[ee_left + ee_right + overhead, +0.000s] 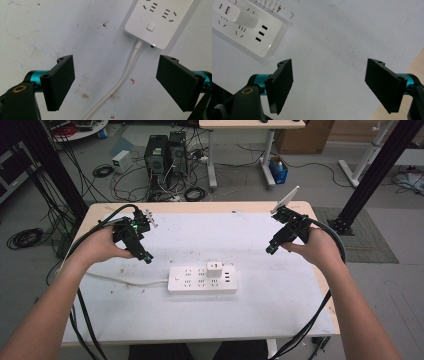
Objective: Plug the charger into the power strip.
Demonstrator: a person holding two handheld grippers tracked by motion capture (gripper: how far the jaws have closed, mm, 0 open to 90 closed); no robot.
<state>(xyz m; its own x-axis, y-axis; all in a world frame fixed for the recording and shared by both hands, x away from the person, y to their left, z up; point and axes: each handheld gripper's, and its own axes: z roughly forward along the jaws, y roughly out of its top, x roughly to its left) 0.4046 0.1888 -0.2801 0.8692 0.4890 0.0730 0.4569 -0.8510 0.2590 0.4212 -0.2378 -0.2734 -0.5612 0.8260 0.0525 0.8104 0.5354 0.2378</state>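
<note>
Power strip (202, 279) with charger (215, 268) plugged in, left gripper (148, 258) and right gripper (270, 251) both spread wide, empty

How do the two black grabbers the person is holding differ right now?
The left gripper hangs near the power strip above its cord; the right gripper is farther from the strip, over bare table. The left points right, the right points left. Both are open and empty.

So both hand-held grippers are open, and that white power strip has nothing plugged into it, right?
Not quite. Both are open, but the power strip has a white charger plugged into it, as the high view shows. The left hand-held gripper and right hand-held gripper hold nothing.
</note>
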